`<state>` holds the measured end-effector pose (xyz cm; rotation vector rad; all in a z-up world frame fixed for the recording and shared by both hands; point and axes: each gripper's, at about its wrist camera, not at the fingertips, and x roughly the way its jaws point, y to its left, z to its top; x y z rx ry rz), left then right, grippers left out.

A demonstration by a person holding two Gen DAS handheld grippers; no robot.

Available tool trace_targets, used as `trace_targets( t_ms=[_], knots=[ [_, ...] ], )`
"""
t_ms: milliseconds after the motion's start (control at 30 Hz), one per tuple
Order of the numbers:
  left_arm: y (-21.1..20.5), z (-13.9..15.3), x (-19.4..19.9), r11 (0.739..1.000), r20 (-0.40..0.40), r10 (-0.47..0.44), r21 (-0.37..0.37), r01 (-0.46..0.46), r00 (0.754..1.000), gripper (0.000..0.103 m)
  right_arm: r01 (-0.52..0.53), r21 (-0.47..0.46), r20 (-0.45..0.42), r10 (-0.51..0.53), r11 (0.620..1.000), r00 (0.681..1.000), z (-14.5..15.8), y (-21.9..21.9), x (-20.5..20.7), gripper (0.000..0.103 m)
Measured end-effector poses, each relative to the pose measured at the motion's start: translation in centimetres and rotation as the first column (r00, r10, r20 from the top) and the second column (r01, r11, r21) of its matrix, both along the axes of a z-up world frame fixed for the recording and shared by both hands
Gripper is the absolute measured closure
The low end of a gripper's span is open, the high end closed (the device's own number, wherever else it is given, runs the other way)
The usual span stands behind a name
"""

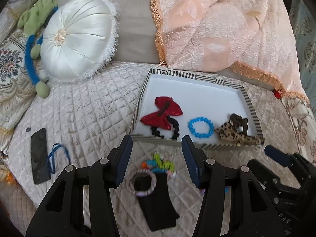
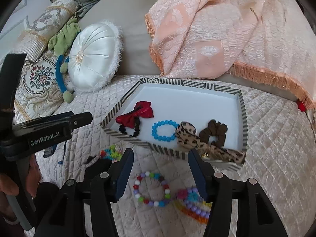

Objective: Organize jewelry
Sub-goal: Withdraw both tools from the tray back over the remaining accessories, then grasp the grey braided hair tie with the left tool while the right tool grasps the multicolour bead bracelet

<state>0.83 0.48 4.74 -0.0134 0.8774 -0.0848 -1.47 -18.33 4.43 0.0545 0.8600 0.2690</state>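
**Striped tray holds four hair and wrist pieces; more lie loose on the quilt**

The striped tray sits on a quilted bedspread, below a peach fringed throw. Inside it, along the near wall, lie a red bow on a black scrunchie, a blue bead bracelet, a leopard-print scrunchie whose tail hangs over the near rim, and a brown scrunchie. The rest of the white floor is bare.

Outside the tray, on the bedspread, lie a multicoloured bead bracelet with a bright bead tangle touching it, and further left a neon bead cluster beside a ring-shaped band on a black cloth piece.

The left gripper and right gripper both hover above these loose pieces, fingers spread apart and holding nothing.

A white round cushion rests to the tray's left.
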Motion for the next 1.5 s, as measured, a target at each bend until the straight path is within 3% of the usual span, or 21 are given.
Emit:
trace_targets(
  t_ms=[267, 533, 667, 900, 1000, 1100, 1367, 1433, 1500],
  knots=[
    [0.0, -0.1, -3.1, 1.000, 0.001, -0.010, -0.009, 0.010, 1.000, 0.051, 0.006, -0.001, 0.012, -0.006, 1.000, 1.000, 0.6, -0.4, -2.6, 0.046],
    [3.5, -0.1, -3.9, 0.988, -0.087, -0.001, -0.151, -0.012, 0.996, 0.051, 0.003, -0.009, 0.010, -0.002, 1.000, 1.000, 0.6, -1.3, -4.3, 0.046],
    [5.6, -0.5, -4.0, 0.981, -0.115, 0.030, -0.188, -0.051, 0.993, 0.043, 0.007, -0.009, -0.004, -0.007, 1.000, 1.000, -0.1, -2.0, -4.8, 0.046],
    [7.8, -3.4, -3.6, 0.959, -0.217, 0.042, -0.264, -0.100, 0.975, 0.041, 0.027, -0.023, -0.067, -0.029, 0.999, 0.997, -2.6, -3.7, -5.2, 0.046],
    [8.7, -5.1, -3.0, 0.935, -0.271, 0.067, -0.318, -0.155, 0.960, 0.041, 0.037, -0.017, -0.093, -0.038, 0.999, 0.995, -3.4, -4.4, -5.1, 0.046],
    [9.9, -6.7, -2.5, 0.895, -0.326, 0.091, -0.388, -0.221, 0.941, 0.041, 0.022, -0.006, -0.102, -0.023, 1.000, 0.995, -3.7, -4.3, -5.0, 0.046],
    [11.1, -9.7, -1.5, 0.810, -0.411, 0.109, -0.491, -0.321, 0.905, 0.041, -0.090, -0.012, -0.114, 0.088, 0.996, 0.990, -4.8, -1.3, -2.9, 0.046],
    [11.0, -10.1, -1.1, 0.794, -0.420, 0.102, -0.512, -0.328, 0.902, 0.041, -0.115, -0.017, -0.130, 0.112, 0.993, 0.985, -5.4, -0.5, -1.9, 0.055],
    [10.8, -10.2, -0.8, 0.787, -0.422, 0.098, -0.522, -0.330, 0.901, 0.041, -0.135, -0.036, -0.147, 0.128, 0.990, 0.981, -6.1, 0.2, -0.7, 0.057]
  ],
)
